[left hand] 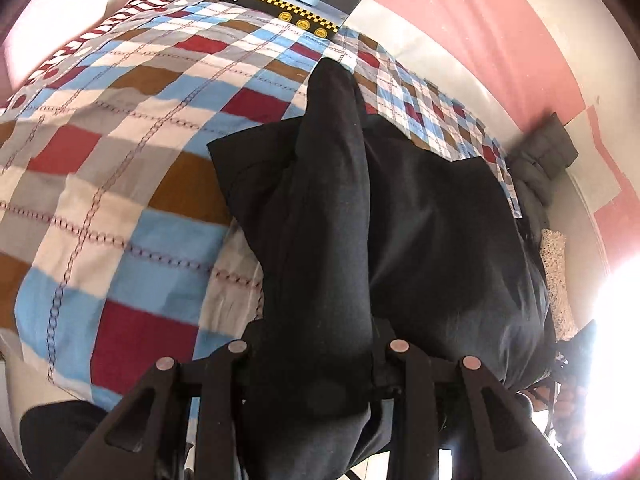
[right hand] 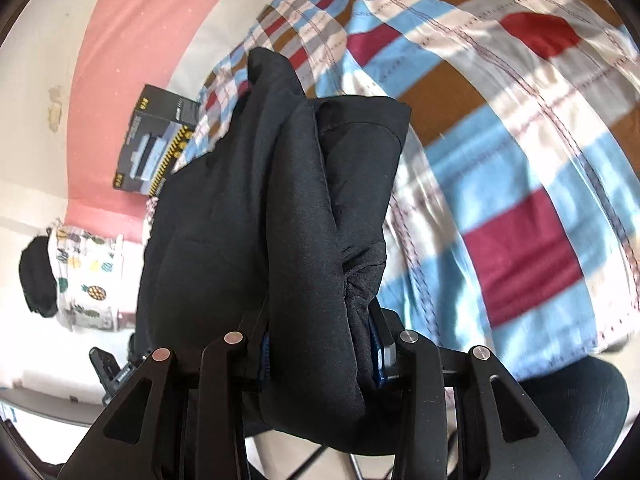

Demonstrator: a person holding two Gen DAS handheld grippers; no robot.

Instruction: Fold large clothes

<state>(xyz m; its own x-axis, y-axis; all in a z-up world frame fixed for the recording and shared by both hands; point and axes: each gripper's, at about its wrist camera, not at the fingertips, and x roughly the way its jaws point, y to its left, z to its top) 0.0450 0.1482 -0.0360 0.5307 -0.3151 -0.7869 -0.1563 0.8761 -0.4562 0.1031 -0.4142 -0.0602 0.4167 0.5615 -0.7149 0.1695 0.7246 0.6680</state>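
The garment filling the middle of both views is plain black, greying faintly where light catches its folds. Behind it the bedsheet is checked — sky blue, dark red, brown, grey and white, crossed by thin stitched lines. At the top of the left view a black box carries a yellow-and-black chequered band. The wall is pink above, white below. At the left of the right view — a white cloth printed with pineapples.
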